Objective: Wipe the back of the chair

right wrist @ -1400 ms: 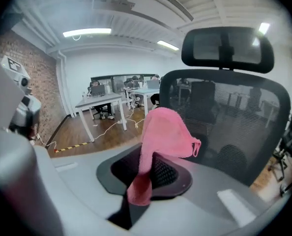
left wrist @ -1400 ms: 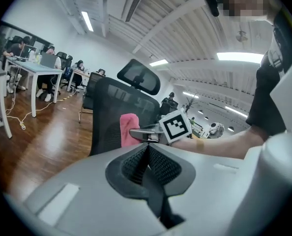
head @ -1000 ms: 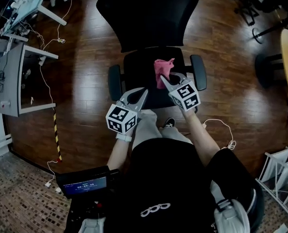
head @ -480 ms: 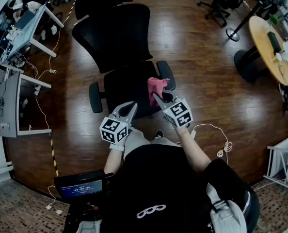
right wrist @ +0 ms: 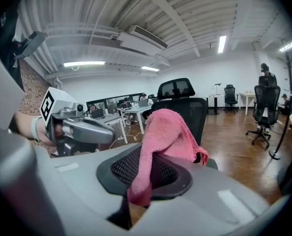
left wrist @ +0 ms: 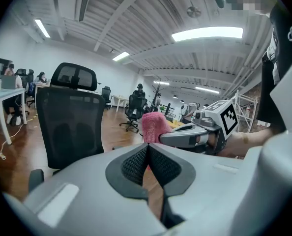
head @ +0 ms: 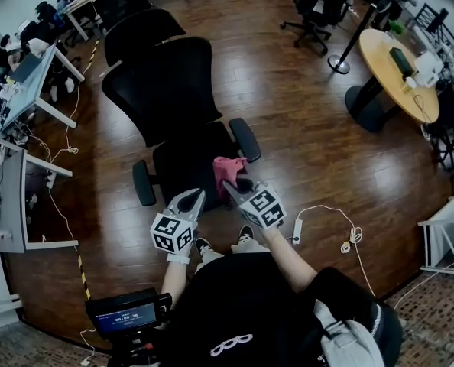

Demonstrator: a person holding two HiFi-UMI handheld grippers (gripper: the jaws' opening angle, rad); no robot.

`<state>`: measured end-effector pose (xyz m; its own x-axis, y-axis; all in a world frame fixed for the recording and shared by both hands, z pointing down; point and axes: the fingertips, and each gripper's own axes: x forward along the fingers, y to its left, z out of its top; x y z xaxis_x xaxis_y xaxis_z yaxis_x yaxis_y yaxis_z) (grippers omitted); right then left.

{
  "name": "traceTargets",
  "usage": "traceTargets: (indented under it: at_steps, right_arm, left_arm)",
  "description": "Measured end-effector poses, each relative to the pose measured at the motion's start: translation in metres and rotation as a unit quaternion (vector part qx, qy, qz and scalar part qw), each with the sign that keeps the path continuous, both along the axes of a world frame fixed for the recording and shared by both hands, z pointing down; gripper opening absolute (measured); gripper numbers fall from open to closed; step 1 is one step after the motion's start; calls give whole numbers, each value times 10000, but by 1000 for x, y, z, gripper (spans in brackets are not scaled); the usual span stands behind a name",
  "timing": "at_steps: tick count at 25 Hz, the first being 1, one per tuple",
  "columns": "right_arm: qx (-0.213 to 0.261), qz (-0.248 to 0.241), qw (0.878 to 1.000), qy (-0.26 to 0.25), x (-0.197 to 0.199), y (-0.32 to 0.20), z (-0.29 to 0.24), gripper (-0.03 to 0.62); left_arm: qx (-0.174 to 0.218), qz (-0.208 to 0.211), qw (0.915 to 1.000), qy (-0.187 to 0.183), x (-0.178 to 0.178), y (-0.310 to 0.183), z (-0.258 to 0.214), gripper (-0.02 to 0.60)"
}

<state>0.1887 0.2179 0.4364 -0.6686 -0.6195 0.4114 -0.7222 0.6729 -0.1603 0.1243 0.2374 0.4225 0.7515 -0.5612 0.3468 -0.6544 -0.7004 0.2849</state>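
Dark brown wood makes up the floor [head: 303, 113], the largest thing before us, and on it stands the black mesh-backed chair [head: 166, 90], which we take as our landmark. Its seat faces us, its tall back is on the far side, and an armrest sits at each flank. Well off to the right of the chair stands a round yellow table [head: 395, 71] with some items on it. Well off to the chair's left stands a pale desk [head: 24, 82] crowded with gear. We hold both grippers low over the front edge of the chair's seat, side by side and apart from each other, neither touching the chair's back. The right gripper [head: 228, 186] is over the seat's right half. In the right gripper view its jaws are clamped on a pink cloth [right wrist: 165, 132], which bunches up above the pads and hangs down in a fold between them. The left gripper [head: 196, 196] is over the seat's front left. In the left gripper view its jaws are pressed together with nothing between the pads. The cloth is thus above the seat, short of the back. A thin white cable [head: 330, 220] lies looped on the floor to the right of the chair.
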Motion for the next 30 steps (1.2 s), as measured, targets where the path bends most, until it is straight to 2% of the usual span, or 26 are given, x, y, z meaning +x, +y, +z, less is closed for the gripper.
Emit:
traceTargets:
  at_steps: [6,10,20,30]
  right_arm:
    - [43,45,9998,195,-39,16,-2,41]
    - [145,81,9993,345,-50,19,-8,40]
    - [217,369,9982,422,-46,15,-14,40]
    - [265,438,9977,455,-42,10,-19,40]
  left_arm:
    - [-29,-84,9999,87,-43,9,3,-8]
    - [10,-53,9999,128,-58,4,1,-8]
    - [30,88,9996,262,-61,2,0,-8]
    - [55,200,9994,269,-56,-3,-3,-8]
